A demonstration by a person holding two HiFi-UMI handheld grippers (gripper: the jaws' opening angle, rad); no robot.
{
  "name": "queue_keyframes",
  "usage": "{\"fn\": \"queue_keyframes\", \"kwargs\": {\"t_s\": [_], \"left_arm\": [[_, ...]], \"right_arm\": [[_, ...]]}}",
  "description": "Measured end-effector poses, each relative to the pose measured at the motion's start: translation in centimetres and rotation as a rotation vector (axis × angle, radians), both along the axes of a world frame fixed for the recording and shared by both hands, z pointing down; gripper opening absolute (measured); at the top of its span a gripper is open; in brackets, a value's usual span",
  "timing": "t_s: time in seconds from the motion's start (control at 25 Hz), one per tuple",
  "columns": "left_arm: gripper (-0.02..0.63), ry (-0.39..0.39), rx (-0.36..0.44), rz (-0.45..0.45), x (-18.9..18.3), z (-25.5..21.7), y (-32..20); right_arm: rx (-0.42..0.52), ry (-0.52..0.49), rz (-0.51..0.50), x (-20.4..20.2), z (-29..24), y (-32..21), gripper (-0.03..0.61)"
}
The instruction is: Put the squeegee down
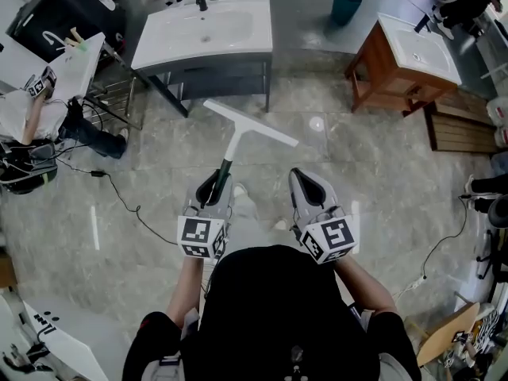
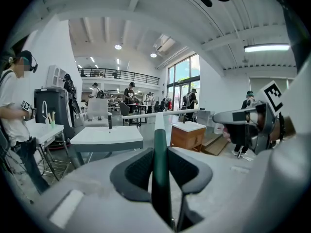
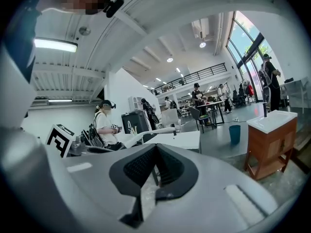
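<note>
The squeegee has a long white blade [image 1: 250, 123], a white neck and a dark green handle [image 1: 225, 170]. It hangs in the air over the marble floor and points toward the grey washbasin stand. My left gripper [image 1: 214, 182] is shut on the green handle [image 2: 160, 159], which runs straight out between the pads to the blade [image 2: 165, 113]. My right gripper [image 1: 306, 182] hovers beside it on the right, apart from the squeegee. Its pads [image 3: 167, 166] meet at the tip with nothing between them.
A grey washbasin stand [image 1: 202, 30] is straight ahead. At the right are a wooden basin cabinet [image 1: 401, 62], a wooden pallet [image 1: 460, 129] and a teal bin [image 1: 346, 5]. A person [image 1: 32, 109] sits at the left by a white table, with cables [image 1: 119, 201] on the floor.
</note>
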State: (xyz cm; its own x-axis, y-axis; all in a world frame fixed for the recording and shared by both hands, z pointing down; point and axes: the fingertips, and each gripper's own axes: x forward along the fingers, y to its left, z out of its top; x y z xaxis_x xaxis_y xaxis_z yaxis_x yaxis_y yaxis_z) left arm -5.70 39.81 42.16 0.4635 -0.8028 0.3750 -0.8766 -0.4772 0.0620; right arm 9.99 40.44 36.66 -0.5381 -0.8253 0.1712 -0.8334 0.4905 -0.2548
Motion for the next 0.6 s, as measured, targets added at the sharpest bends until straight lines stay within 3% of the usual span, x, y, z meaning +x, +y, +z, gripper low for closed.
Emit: {"fn": "queue_keyframes", "kwargs": {"t_s": [0.6], "left_arm": [[0.106,-0.005,0.038,0.145,-4.0,-0.2,-13.9]], "right_arm": [[-0.020,0.029,0.090,-5.2,-0.1,-12.7,0.002]]}}
